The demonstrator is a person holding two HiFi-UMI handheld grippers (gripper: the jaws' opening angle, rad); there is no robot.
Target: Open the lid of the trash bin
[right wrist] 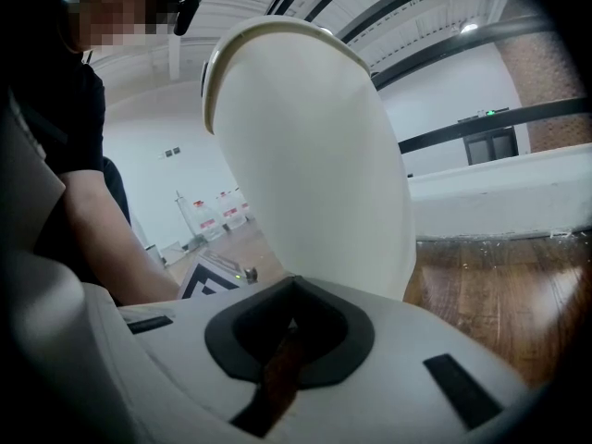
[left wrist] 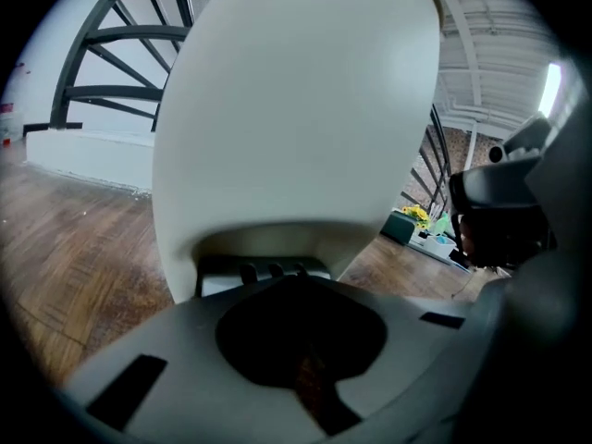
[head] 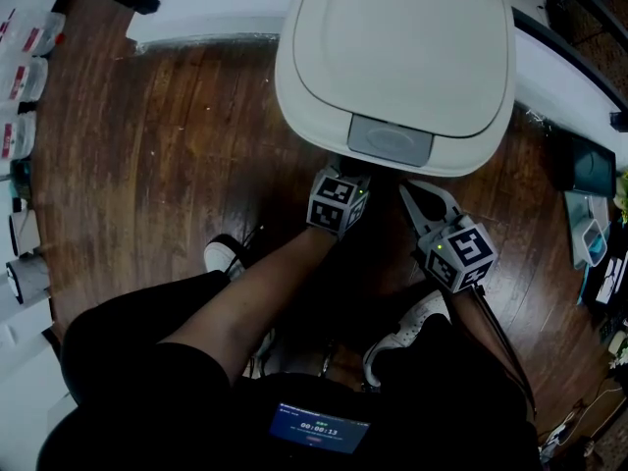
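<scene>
Nearest to the camera are the person's dark clothes with a small lit screen [head: 319, 428], and under them two white shoes [head: 224, 253] on the brown wooden floor [head: 167, 155]. A little farther, the left gripper [head: 340, 189] is stretched forward and low, with its tongs pressed together and nothing between them. Their tip is just at the near side of the trash bin [left wrist: 296, 109], close to a dark recess [left wrist: 264, 271] at the foot of the bin, which is perhaps a pedal. The right gripper [head: 417, 199] is just to the right of it, also with the tongs pressed together and empty, pointing to the same near side of the bin. The bin stands in the middle of the scene, a bit far from the person, and its white lid [head: 392, 47] lies flat and closed, so the opening is not yet done. On the near edge of the lid there is a grey panel [head: 390, 140], probably the release. To do this step well, the person should choose one point only, the panel or the low part. It seems best to press there straight and slowly with the closed tip, so it does not slip on the smooth plastic, and to keep the other gripper away from the rising lid.
</scene>
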